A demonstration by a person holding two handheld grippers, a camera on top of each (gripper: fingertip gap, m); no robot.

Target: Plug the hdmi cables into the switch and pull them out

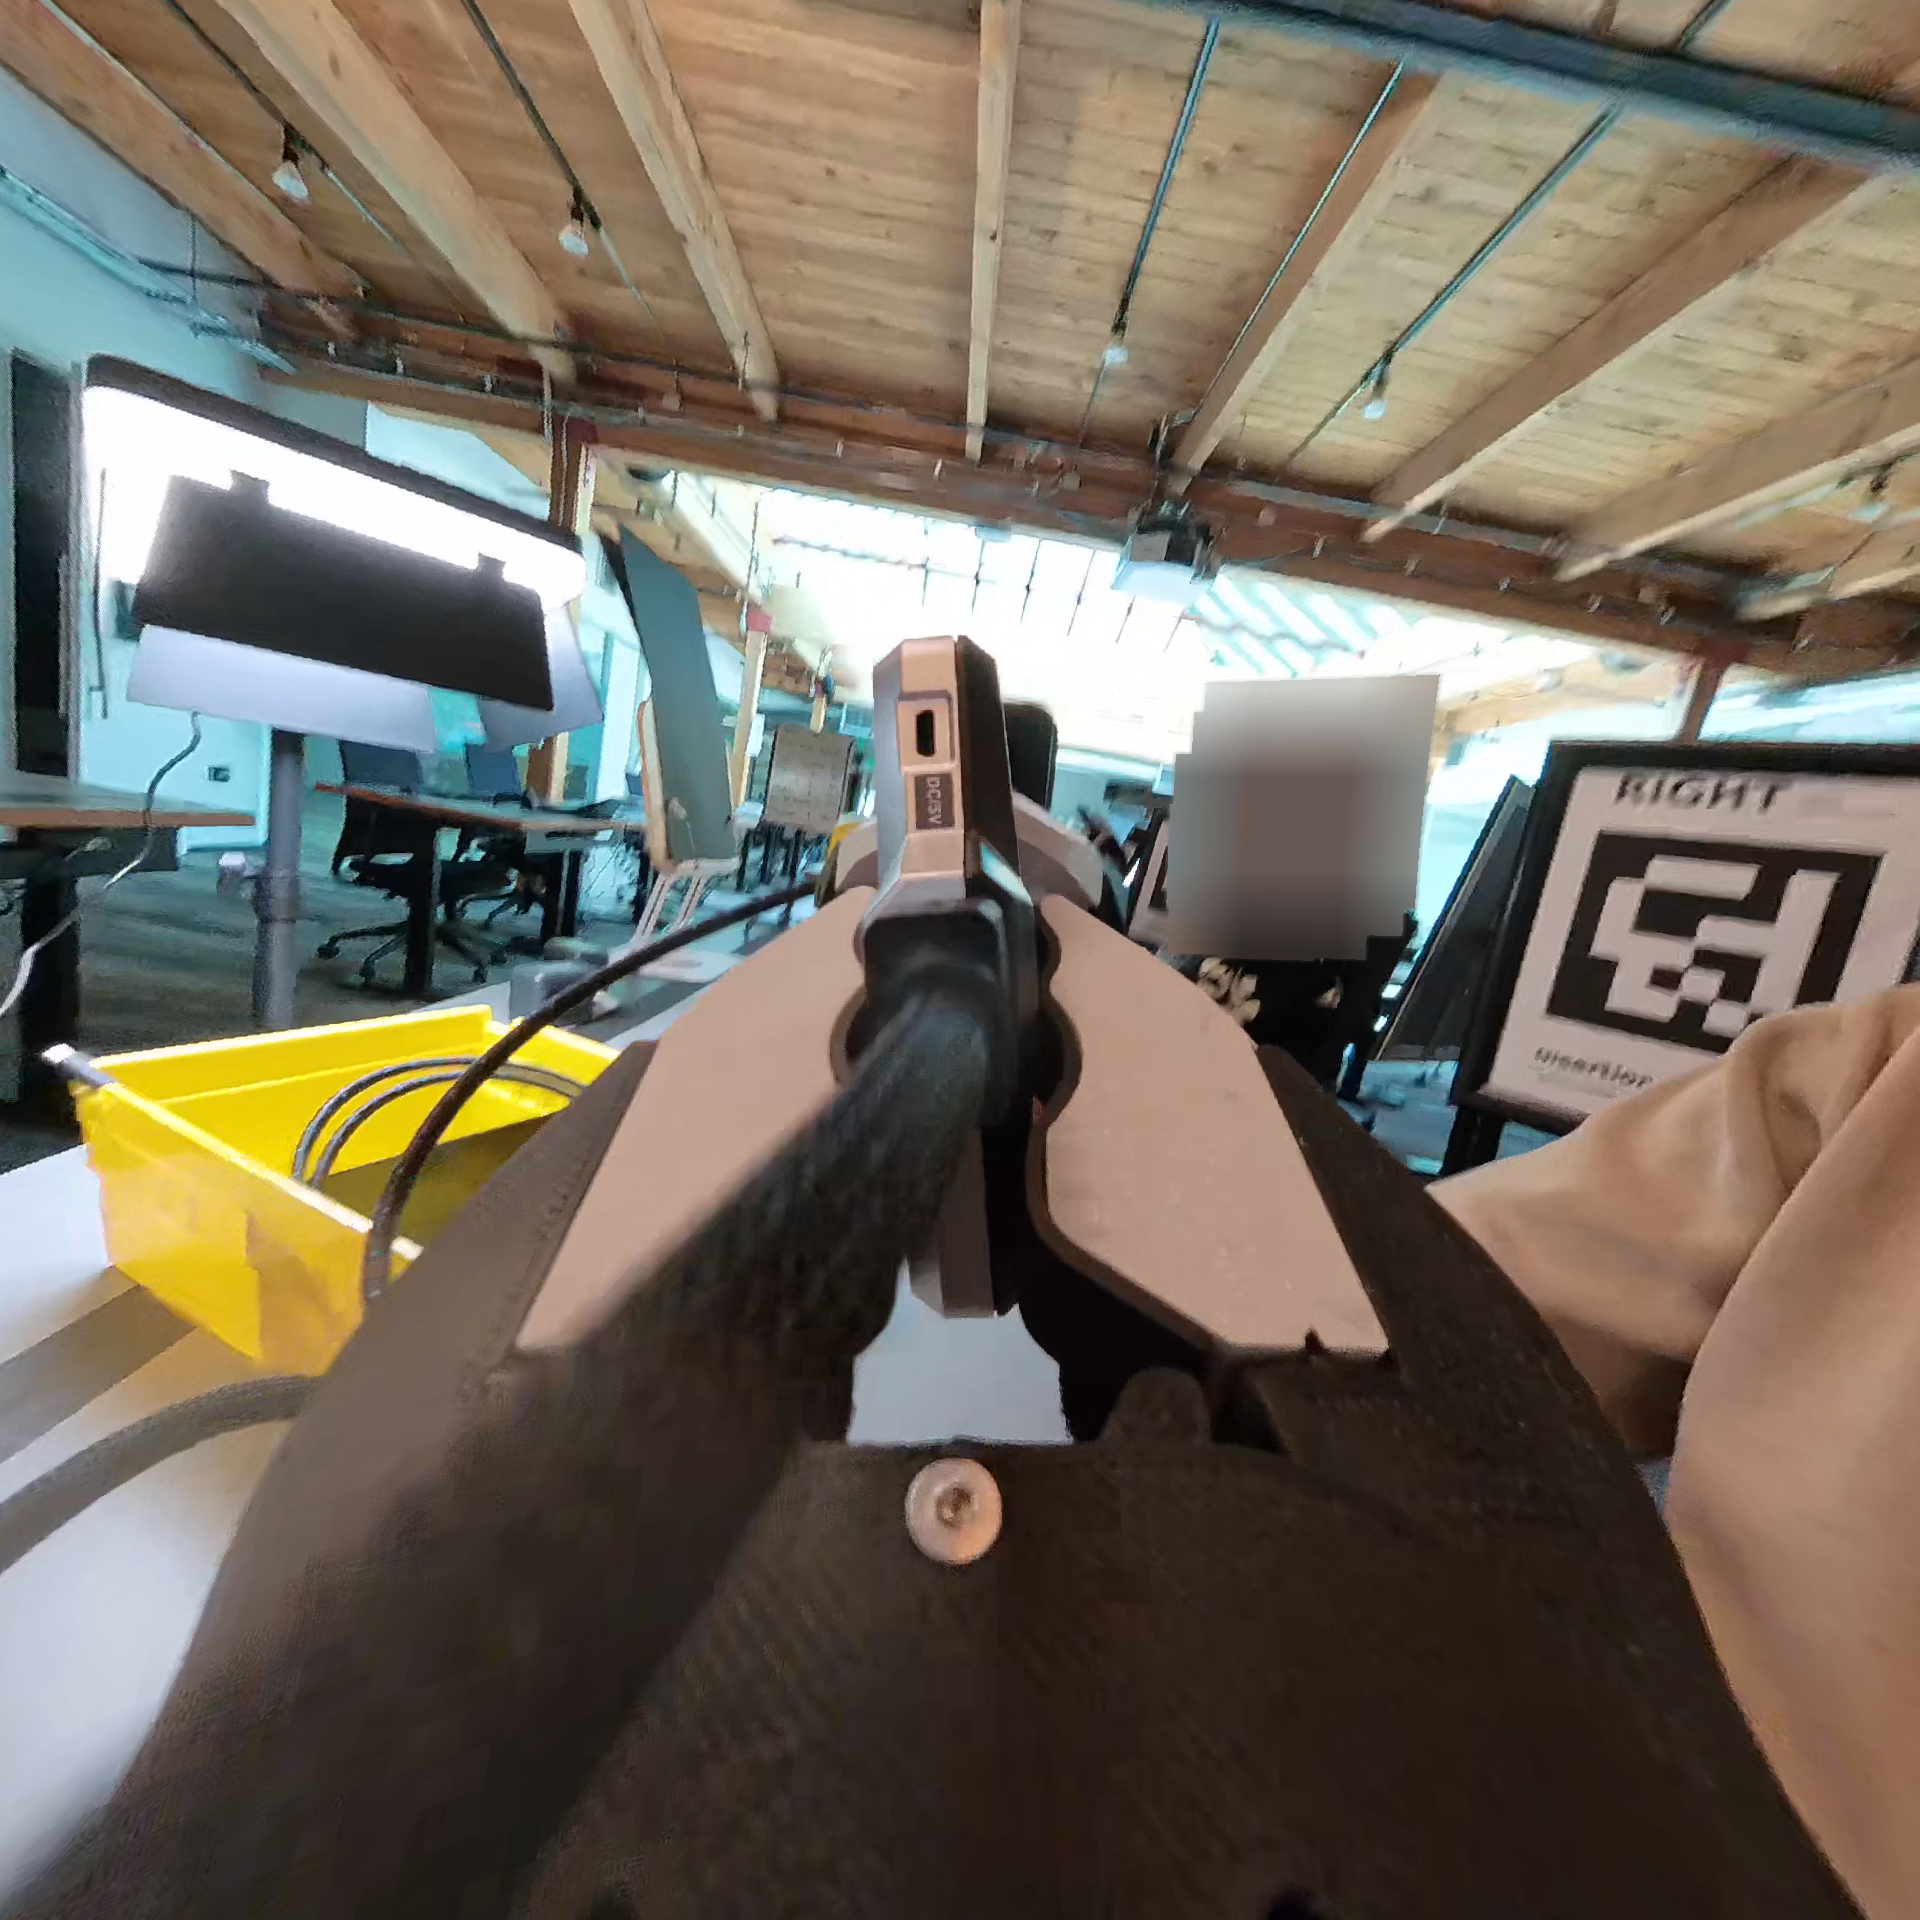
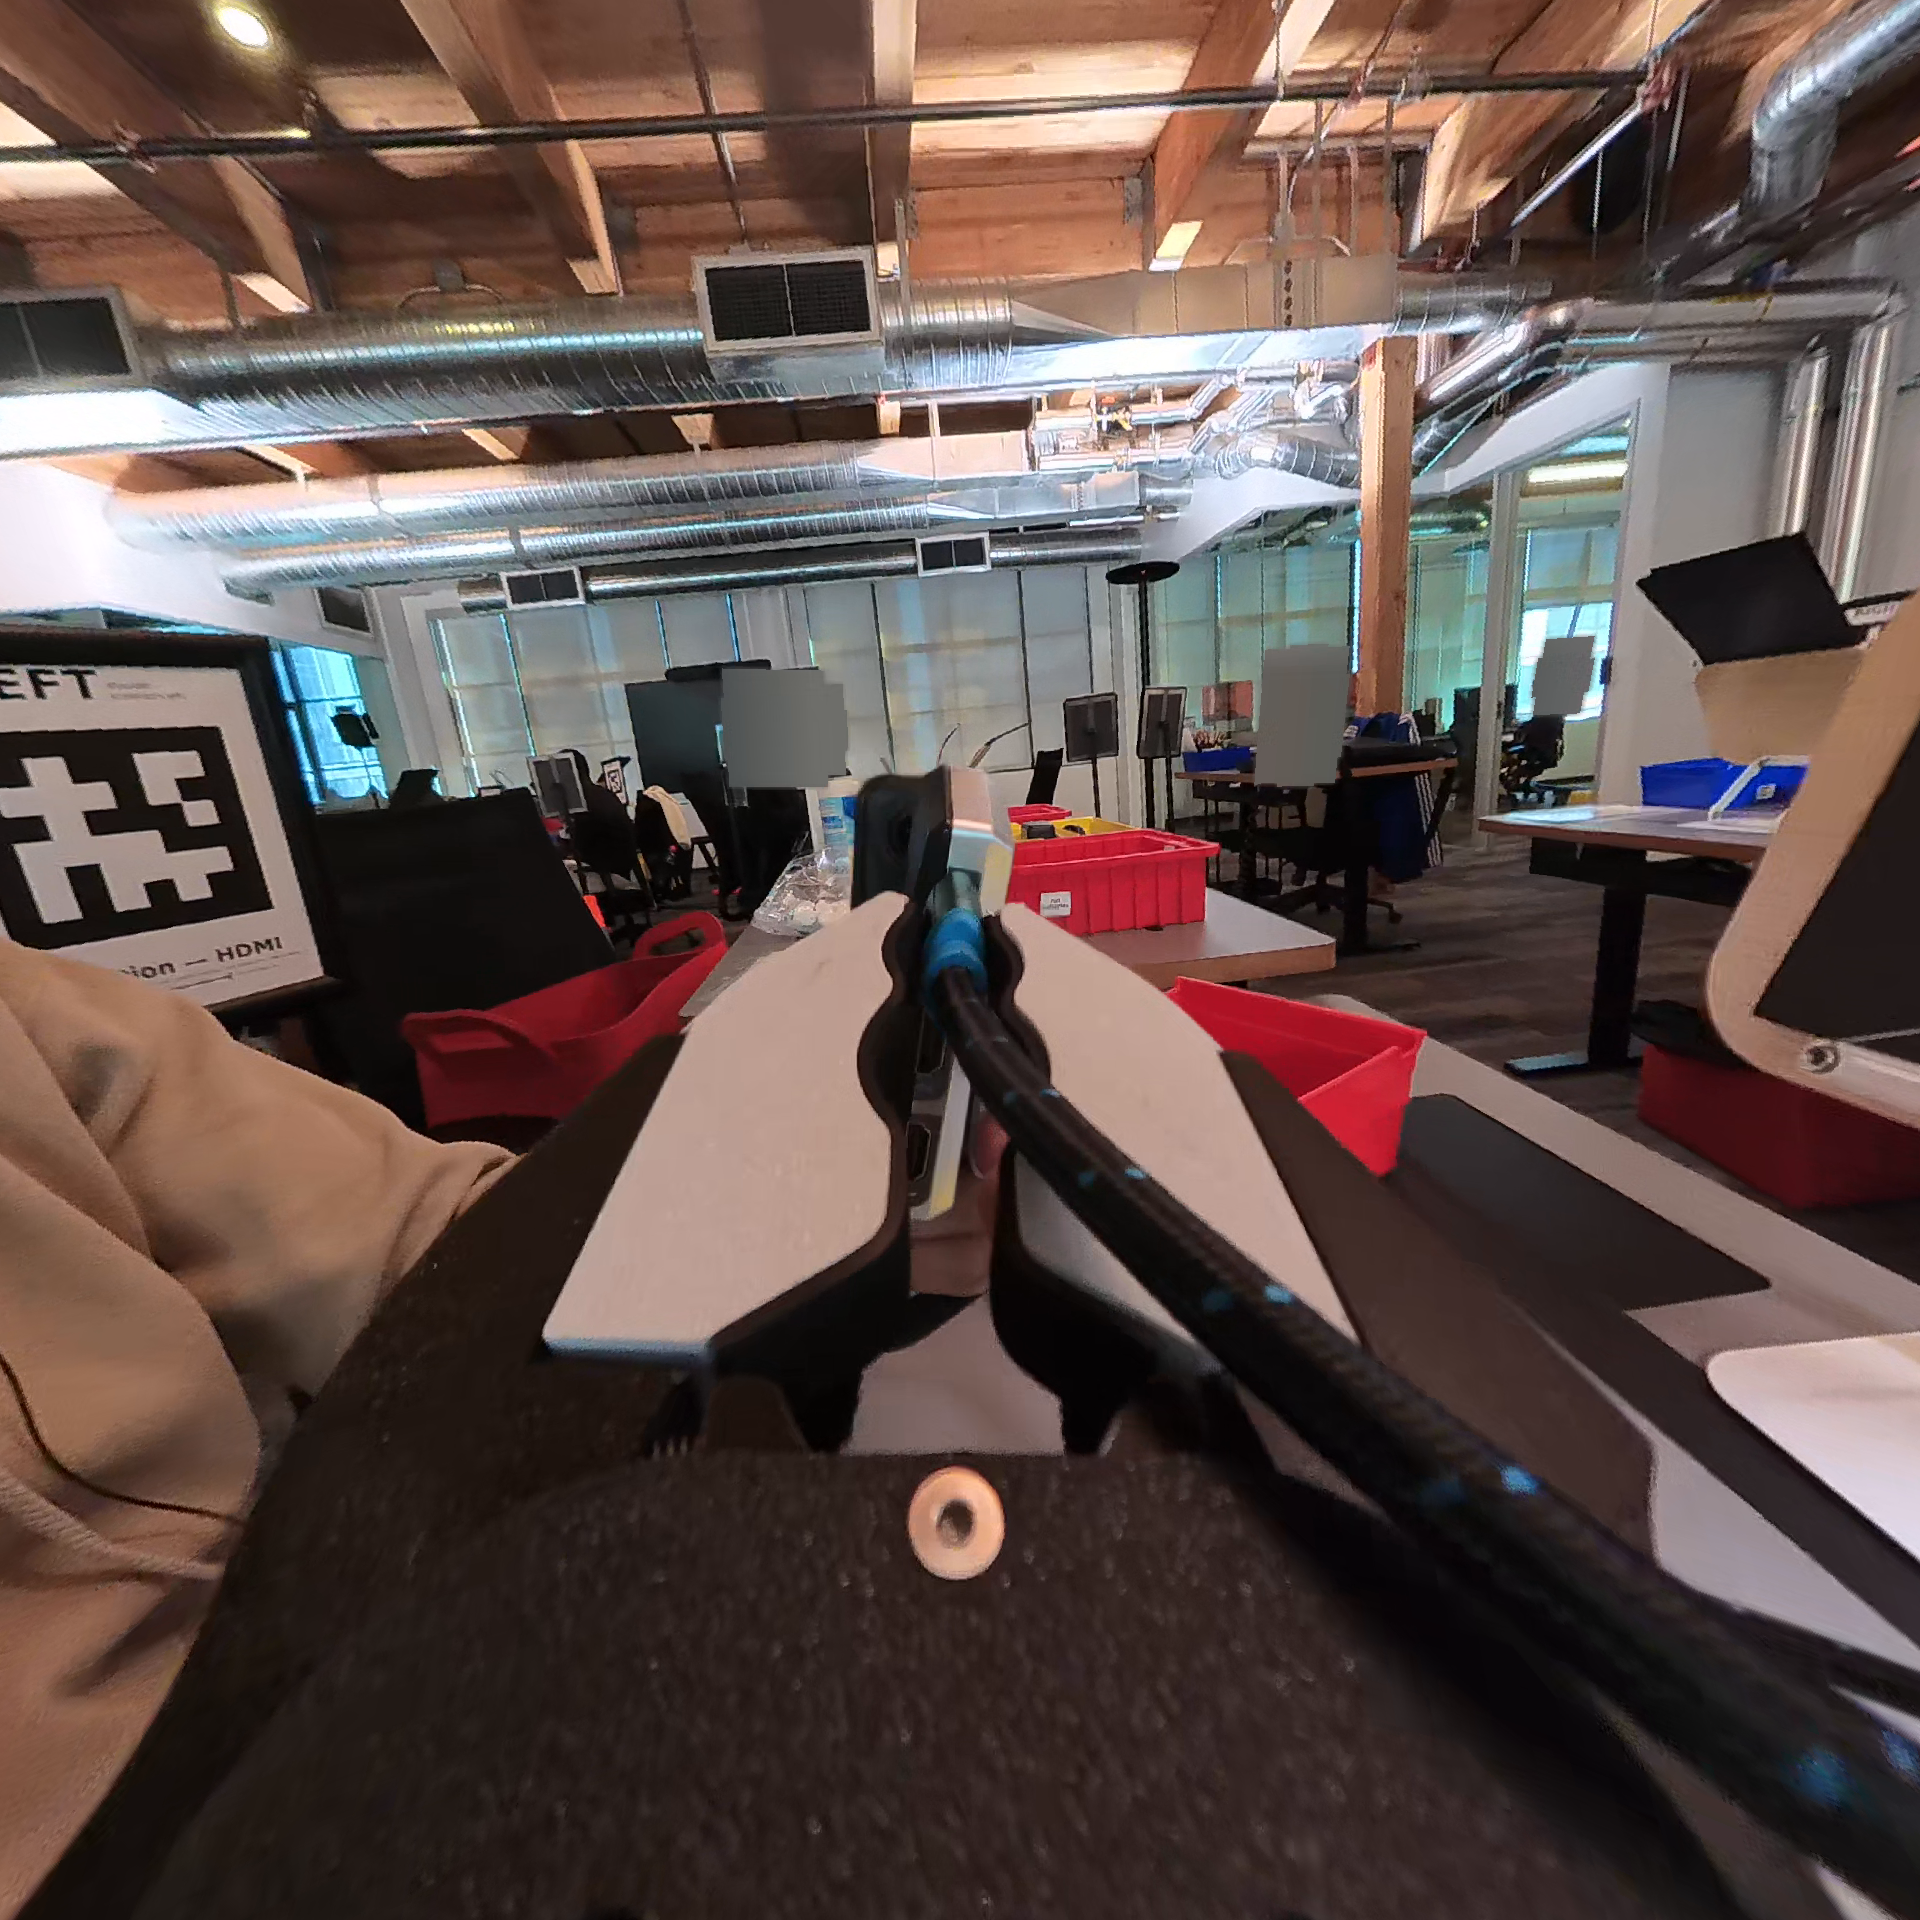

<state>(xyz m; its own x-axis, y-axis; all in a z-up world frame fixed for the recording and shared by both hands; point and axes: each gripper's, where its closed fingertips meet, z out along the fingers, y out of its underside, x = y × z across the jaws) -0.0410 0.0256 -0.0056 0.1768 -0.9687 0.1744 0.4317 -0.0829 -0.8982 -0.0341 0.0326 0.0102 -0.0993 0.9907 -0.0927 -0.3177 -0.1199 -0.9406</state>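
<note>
The grey HDMI switch [image 1: 925, 769] is held up in the air, edge-on, between my two grippers. My left gripper [image 1: 951, 920] is shut on the plug of a black braided HDMI cable [image 1: 894, 1101], which sits in the switch. In the right wrist view, my right gripper [image 2: 951, 925] is shut on the blue plug [image 2: 954, 943] of a black-and-blue braided cable [image 2: 1143, 1226], which goes into the opposite side of the switch [image 2: 977, 831]. Open ports show on the switch between the right fingers. The right gripper's grey fingers [image 1: 1060, 842] show behind the switch in the left view.
A yellow bin [image 1: 208, 1164] with thin black cables stands on the white table [image 1: 62, 1309] at my left. Red bins [image 2: 1309, 1070] stand at my right. Framed marker boards [image 1: 1704, 935] [image 2: 125, 821] stand behind. A beige sleeve [image 1: 1714, 1299] is close beside both grippers. My left and right fingertips are right by each other.
</note>
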